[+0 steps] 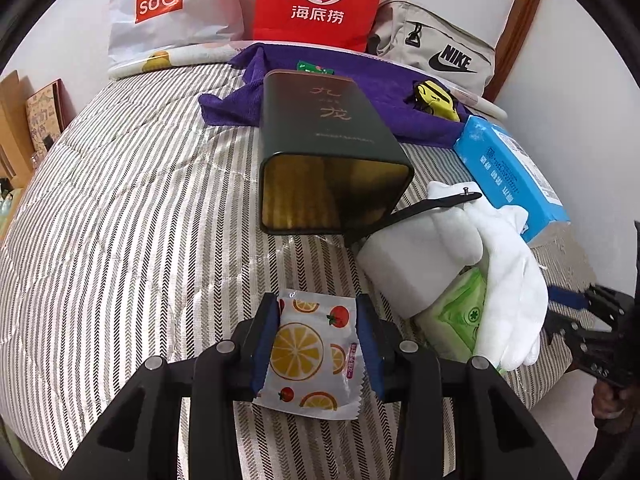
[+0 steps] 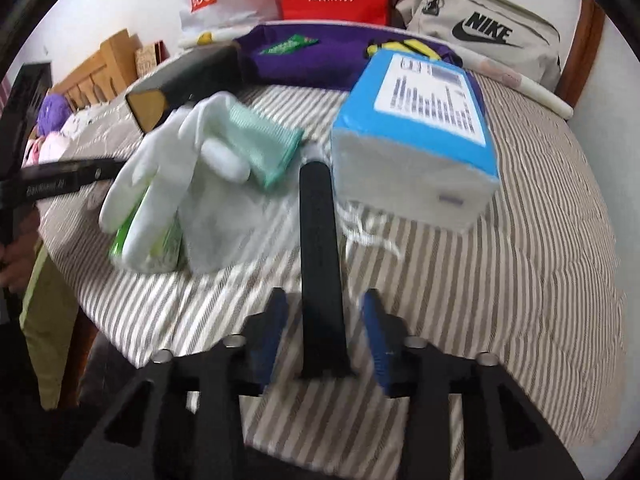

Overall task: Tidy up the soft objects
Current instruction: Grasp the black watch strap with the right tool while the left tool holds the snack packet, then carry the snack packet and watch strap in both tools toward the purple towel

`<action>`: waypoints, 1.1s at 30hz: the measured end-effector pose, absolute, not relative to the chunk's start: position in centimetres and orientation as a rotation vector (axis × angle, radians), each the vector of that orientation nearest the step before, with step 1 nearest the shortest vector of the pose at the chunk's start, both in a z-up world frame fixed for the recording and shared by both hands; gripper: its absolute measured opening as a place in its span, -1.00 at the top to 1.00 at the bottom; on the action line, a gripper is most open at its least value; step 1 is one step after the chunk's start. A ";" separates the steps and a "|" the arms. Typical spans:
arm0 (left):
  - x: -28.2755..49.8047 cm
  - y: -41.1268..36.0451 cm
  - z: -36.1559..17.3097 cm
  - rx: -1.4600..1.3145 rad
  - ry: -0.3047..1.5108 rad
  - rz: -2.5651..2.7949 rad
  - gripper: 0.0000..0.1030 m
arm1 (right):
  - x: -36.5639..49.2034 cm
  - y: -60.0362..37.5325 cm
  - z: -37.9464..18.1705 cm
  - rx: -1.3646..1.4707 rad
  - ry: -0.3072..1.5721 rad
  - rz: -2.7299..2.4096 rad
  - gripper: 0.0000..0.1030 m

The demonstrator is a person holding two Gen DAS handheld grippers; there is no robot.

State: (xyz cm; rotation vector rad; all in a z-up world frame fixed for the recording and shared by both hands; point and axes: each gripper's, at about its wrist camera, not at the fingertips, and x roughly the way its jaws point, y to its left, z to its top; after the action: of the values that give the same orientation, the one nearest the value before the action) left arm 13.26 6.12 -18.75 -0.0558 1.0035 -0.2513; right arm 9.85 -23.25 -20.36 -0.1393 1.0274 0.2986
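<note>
A: The soft white sachet carries orange slices and red tomatoes.

B: Grey-and-white stripes cover the quilted bedspread; a blue plastic tissue pack lies beside the purple cloth.

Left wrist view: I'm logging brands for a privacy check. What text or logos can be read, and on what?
"MINISO" on the white plastic bag.
"Hi" with "海底捞" on the red bag.
"NIKE" with swoosh on the beige bag.
"九" and "龙" on the dark tin; the small characters between and the line below are unreadable.
Blue tissue pack: print too small to read.
Fruit-print sachet in the left tool: side label unreadable.
</note>
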 end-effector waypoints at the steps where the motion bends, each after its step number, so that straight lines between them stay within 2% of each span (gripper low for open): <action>1: 13.3 6.1 -18.8 -0.056 1.006 -0.250 0.25 | 10.3 -23.0 -20.6 -0.139 1.026 0.297 0.19; 2: 13.3 6.1 -18.8 -0.054 1.007 -0.250 0.25 | 10.6 -22.7 -20.6 -0.147 1.009 0.296 0.21; 5: 13.2 6.1 -18.8 -0.054 1.003 -0.248 0.25 | 10.8 -22.0 -20.6 -0.162 0.969 0.308 0.60; 19: 12.6 6.0 -18.7 -0.019 0.989 -0.230 0.30 | 7.9 -24.0 -20.3 -0.128 0.983 0.282 0.61; 33: 11.8 6.5 -15.9 -0.055 0.965 -0.225 0.30 | 6.1 -24.5 -16.5 -0.082 0.913 0.317 0.61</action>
State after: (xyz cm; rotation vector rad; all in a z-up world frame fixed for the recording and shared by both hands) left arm 11.80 6.54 -15.87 -0.0549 0.9654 -0.2253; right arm 6.09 -24.47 -16.47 -0.0823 0.9132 0.3168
